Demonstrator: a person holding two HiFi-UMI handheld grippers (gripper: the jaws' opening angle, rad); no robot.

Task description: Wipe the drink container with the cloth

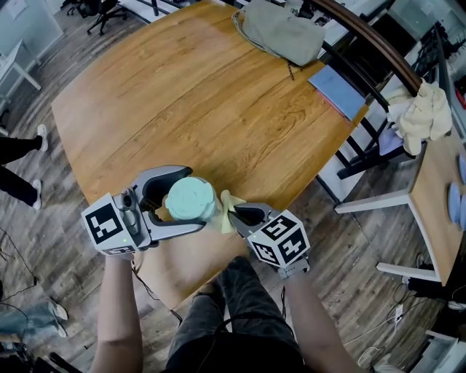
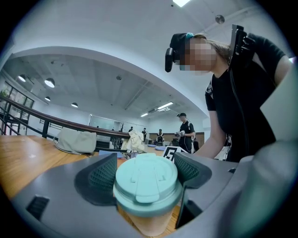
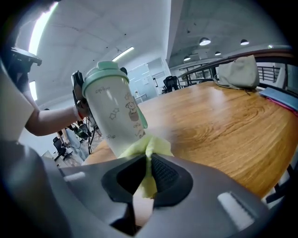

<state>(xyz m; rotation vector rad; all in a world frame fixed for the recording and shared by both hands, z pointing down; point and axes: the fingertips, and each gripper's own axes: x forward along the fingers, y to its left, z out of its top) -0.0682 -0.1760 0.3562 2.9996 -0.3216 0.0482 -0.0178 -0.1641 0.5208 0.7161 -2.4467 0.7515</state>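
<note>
Right tool (image 1: pixel 237 215) sits lowest in the head view, jaws pinched together on a pale yellow cloth (image 3: pixel 156 145). A tuft of it bunches out past the tips, right against the side of the drink container (image 3: pixel 114 109). That's a working grip: cloth forward, tool body back, so fabric and not plastic meets the cup.

Left tool (image 1: pixel 193 200), just left of it, is clamped around the container below its mint-green lid, one pad on each side. It reads as a steadying hold that leaves the printed side wall bare for the cloth. The cup sits low and centre in the head view, over the near edge of the desk (image 1: pixel 218 109). Whether its base touches the wood, I can't tell. My call: the wipe is just getting going, low on the wall.

Now the surface: a big rounded desk of warm wood grain, mostly bare. A grey-green bag (image 1: pixel 280 33) lies slumped at the top of the frame, a blue folder (image 1: pixel 338 91) to its lower right at the edge.

Around it, grey plank flooring (image 1: pixel 58 58) and office chairs (image 1: pixel 102 11) at upper left. Someone's shoes (image 1: pixel 40 135) show at the left edge. A cream garment (image 1: pixel 422 116) is draped on a chair at right, beside a second desk (image 1: pixel 437 197).
</note>
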